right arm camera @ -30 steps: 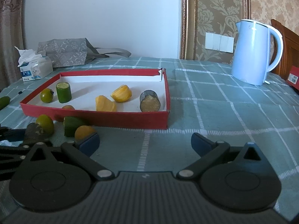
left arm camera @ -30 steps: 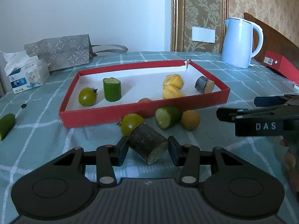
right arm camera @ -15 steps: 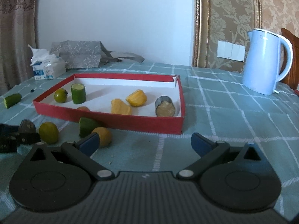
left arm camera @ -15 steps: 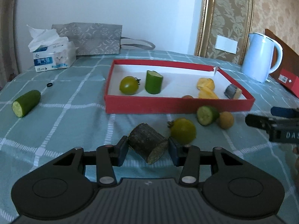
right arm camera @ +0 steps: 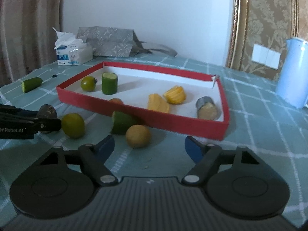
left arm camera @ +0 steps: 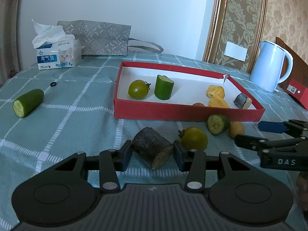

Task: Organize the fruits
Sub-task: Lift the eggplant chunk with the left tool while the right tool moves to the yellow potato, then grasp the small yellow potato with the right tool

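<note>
left tongs (left arm camera: 153,152): clamped on dark sugarcane chunk (left arm camera: 152,147), pads on both sides, cut end toward camera, low over the surface (left arm camera: 57,130)
right tongs (right arm camera: 149,147): apart, jaws have just been closing, nothing pressed between them; yellow-brown round fruit (right arm camera: 138,136) sits just ahead of the left blue pad, not gripped
red tray (left arm camera: 184,111): shallow, white inside, on green checked cloth, mid-surface
in tray, left end: green tomato (left arm camera: 138,89) beside upright cucumber piece (left arm camera: 164,87)
in tray, right end: two yellow fruit pieces (left arm camera: 216,96), a second sugarcane piece (left arm camera: 243,100) lying on its side, a small brown fruit (left arm camera: 198,104) half hidden behind the front wall
outside tray, along front wall: loose green tomato (left arm camera: 194,138), cucumber end piece (left arm camera: 218,124) right against the wall, round fruit just right of it
far left on surface: another cucumber piece (left arm camera: 28,102) lying alone, well apart from tray; small black ring (left arm camera: 53,84) near it
back of surface: tissue pack (left arm camera: 57,54), grey patterned bag (left arm camera: 100,37)
right side: pale blue kettle (left arm camera: 269,66), red box (left arm camera: 300,94) at edge
right wrist view: blurred, detail soft
</note>
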Demonstrator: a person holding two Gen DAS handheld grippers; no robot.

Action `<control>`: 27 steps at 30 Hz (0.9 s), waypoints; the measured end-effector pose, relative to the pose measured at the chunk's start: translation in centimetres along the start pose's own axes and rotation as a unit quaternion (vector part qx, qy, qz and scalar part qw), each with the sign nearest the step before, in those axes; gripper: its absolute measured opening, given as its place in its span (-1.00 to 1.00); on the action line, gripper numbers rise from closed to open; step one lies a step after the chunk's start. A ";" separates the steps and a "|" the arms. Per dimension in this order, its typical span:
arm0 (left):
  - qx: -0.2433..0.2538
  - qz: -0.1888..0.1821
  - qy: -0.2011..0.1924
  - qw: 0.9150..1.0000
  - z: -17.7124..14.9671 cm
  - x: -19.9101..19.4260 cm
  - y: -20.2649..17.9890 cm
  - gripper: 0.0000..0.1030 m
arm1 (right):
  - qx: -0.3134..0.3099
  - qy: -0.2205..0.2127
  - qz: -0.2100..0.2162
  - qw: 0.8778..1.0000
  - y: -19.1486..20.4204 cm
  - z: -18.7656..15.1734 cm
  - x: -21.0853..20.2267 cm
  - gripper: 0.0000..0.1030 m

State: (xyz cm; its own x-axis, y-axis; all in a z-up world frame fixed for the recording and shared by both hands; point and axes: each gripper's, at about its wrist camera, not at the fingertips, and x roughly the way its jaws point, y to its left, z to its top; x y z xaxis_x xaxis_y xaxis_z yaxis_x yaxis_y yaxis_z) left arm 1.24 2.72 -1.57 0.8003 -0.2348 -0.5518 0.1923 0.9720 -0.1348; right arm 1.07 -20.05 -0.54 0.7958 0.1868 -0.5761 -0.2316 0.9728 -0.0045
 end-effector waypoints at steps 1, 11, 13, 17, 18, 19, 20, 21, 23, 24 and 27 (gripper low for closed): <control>0.000 0.000 0.000 1.000 0.0 0.0 0.0 -0.12 | 0.002 0.005 0.004 1.000 0.0 0.1 0.3 0.38; -0.004 -0.003 -0.001 1.000 0.0 0.0 0.1 -0.12 | 0.009 0.028 0.016 0.999 0.1 0.6 2.0 0.08; -0.004 -0.003 -0.001 1.000 0.0 0.0 0.1 -0.12 | 0.011 0.028 0.016 0.999 0.1 0.6 2.1 0.08; -0.004 -0.003 -0.001 1.000 0.0 0.0 0.1 -0.12 | 0.013 0.028 0.016 0.999 0.1 0.7 2.3 -0.01; -0.004 -0.003 -0.001 1.000 0.0 0.0 0.1 -0.12 | 0.012 0.026 0.016 0.999 0.1 0.7 2.2 -0.10; -0.004 -0.003 -0.001 1.000 0.0 0.0 0.1 -0.12 | 0.012 0.026 0.017 0.999 0.1 0.7 2.2 -0.15; -0.004 -0.003 -0.001 1.000 0.0 0.0 0.1 -0.12 | 0.011 0.026 0.019 0.999 0.1 0.7 2.2 -0.23; -0.004 -0.003 -0.001 1.000 0.0 0.0 0.1 -0.12 | 0.010 0.025 0.020 0.999 0.2 0.7 2.2 -0.24; -0.005 -0.003 -0.001 1.000 0.0 0.0 0.1 -0.12 | 0.010 0.025 0.020 0.999 0.2 0.7 2.2 -0.30; -0.005 -0.003 -0.001 1.000 0.0 0.0 0.1 -0.12 | 0.012 0.024 0.019 0.999 0.1 0.7 2.2 -0.42; -0.004 -0.003 -0.001 1.000 0.0 0.0 0.1 -0.12 | 0.016 0.022 0.020 0.999 0.1 0.7 2.1 -0.44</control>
State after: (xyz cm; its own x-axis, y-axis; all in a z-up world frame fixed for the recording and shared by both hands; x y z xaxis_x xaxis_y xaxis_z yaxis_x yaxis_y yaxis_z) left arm 1.26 2.83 -1.62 0.7999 -0.2408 -0.5497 0.1923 0.9705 -0.1453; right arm 3.16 -19.48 -1.19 0.7604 0.2197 -0.6111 -0.2434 0.9689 0.0455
